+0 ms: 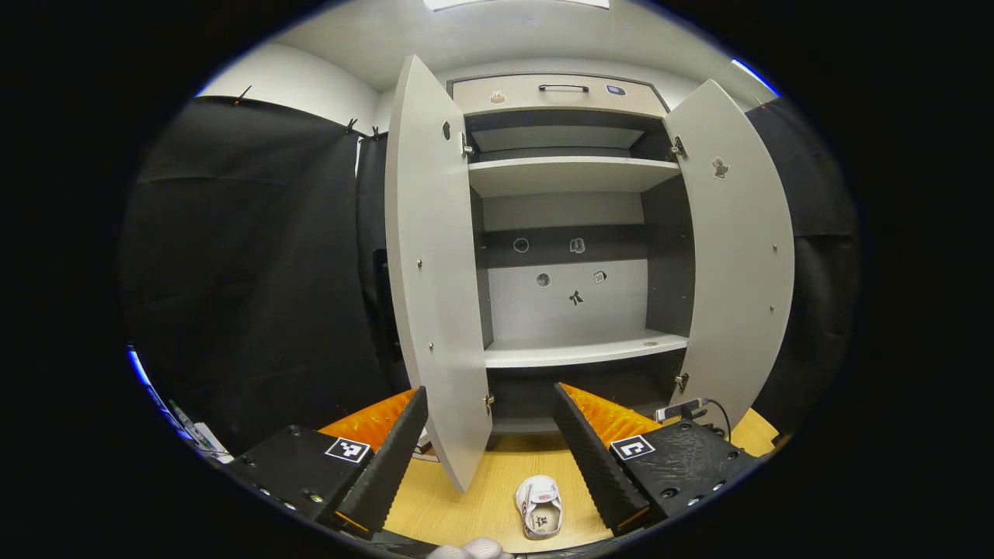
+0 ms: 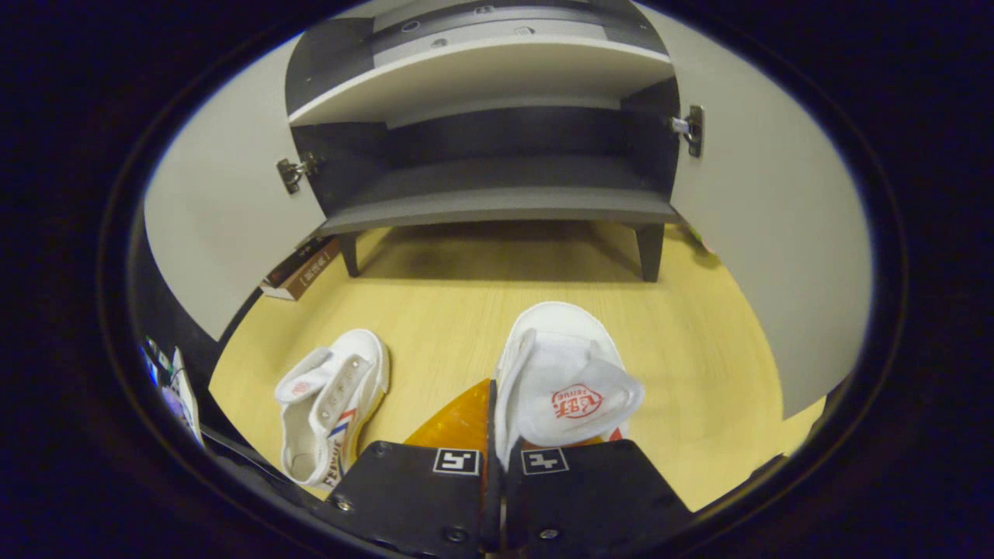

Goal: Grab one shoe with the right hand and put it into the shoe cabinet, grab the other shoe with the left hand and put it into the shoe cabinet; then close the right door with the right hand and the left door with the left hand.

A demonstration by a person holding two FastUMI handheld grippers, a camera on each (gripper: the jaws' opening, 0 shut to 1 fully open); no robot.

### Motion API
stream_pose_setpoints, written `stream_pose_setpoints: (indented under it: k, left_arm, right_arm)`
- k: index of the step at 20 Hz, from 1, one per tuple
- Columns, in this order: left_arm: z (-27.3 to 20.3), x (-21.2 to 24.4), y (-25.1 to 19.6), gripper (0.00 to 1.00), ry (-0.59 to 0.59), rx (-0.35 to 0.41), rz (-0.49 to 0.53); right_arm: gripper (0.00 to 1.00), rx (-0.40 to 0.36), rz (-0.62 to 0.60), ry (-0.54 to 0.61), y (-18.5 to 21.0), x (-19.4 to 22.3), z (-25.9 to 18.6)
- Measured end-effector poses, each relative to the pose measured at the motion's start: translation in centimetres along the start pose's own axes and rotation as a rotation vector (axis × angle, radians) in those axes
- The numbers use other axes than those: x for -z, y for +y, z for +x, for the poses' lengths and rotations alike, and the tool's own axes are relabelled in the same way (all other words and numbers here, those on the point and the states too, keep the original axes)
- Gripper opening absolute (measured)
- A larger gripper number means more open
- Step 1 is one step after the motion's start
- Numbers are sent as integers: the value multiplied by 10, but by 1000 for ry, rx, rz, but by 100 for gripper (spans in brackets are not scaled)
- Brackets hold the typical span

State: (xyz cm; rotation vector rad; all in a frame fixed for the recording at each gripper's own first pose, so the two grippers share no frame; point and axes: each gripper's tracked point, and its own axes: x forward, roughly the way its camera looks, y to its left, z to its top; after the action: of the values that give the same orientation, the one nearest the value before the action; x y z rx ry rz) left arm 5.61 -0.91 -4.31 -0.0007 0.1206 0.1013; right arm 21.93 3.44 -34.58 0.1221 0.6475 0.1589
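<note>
In the right gripper view, one white shoe (image 2: 563, 380) is seen at bottom centre, apparently clamped at its edge by the right gripper (image 2: 497, 435). The other shoe (image 2: 334, 404) lies lower left on the floor (image 2: 699, 365). The left gripper (image 1: 489, 442) is held spread wide before the shoe cabinet (image 1: 571, 256).

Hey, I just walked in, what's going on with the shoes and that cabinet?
A person is loading two white shoes into a shoe cabinet using handheld grippers. The right gripper is shut on one shoe, holding it above the wooden floor before the open cabinet. The other shoe lies on the floor. The left gripper is open and holds nothing. Both cabinet doors stand open.
</note>
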Motion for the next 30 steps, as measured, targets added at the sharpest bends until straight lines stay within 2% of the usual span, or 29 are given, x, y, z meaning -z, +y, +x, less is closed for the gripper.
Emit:
stream_pose_setpoints:
  k: [3,7,11,13,15,19,23,28,30]
  left_arm:
    - [-2,1,1,96,-7,3,-6]
    - [-7,8,5,96,-8,-1,-2]
    - [-13,20,3,96,6,9,-16]
    - [-14,25,3,96,9,1,-20]
    - [-15,27,0,96,14,2,-28]
    - [-15,28,1,96,19,-18,-25]
    - [-16,24,5,96,17,-56,-30]
    - [-16,22,12,96,19,-89,-40]
    - [-18,23,14,96,23,-99,-38]
  right_arm:
    - [6,-12,-70,-93,13,-59,-36]
    - [6,-23,-93,-222,28,-149,-79]
    - [6,-6,-138,-327,33,-239,-103]
    - [4,22,-159,-369,32,-286,-99]
    - [6,44,-168,-400,28,-329,-89]
    - [4,80,-185,-414,23,-401,-50]
    - [6,90,-174,-325,19,-428,4]
    - [6,101,-129,-162,10,-416,45]
    - [5,108,-107,-63,6,-410,58]
